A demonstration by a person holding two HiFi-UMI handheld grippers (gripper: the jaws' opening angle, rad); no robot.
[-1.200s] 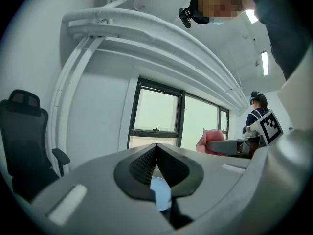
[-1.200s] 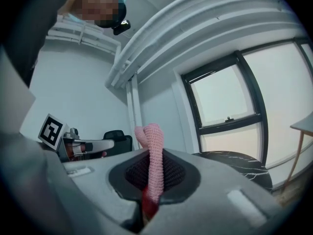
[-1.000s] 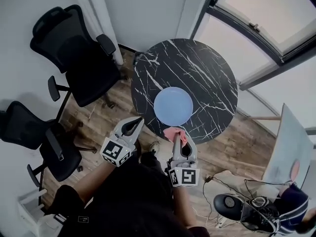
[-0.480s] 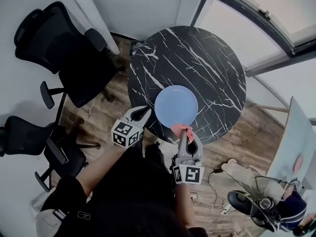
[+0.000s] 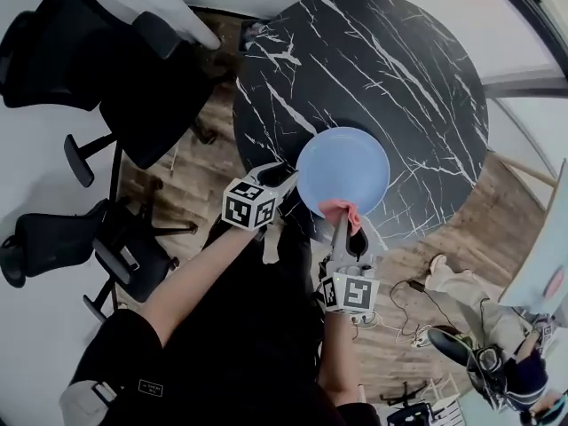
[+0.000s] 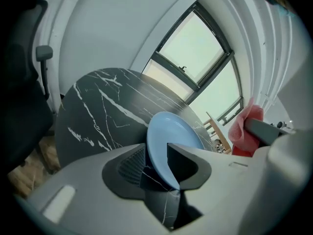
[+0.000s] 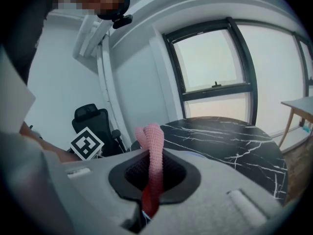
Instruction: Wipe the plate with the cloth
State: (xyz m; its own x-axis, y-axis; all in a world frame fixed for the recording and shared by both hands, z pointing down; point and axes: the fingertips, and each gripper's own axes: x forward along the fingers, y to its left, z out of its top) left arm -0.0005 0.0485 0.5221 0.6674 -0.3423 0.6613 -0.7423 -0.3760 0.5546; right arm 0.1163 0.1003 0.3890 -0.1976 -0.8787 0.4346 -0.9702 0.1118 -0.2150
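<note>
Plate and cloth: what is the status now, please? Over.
Left tongs just opened, plate rim between them, no grip. Right tongs shut on cloth, at plate's near edge. Plate flat on table. Nothing in the way.

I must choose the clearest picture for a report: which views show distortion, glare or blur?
Head view: evenly lit, the round black marble table sharp, mild wide-angle bending at the edges. Left gripper view: strong fisheye with dark corners; the window is washed out, the pale blue round plate sharp. Right gripper view: same fisheye, white window glare, the pink knitted cloth in focus.
</note>
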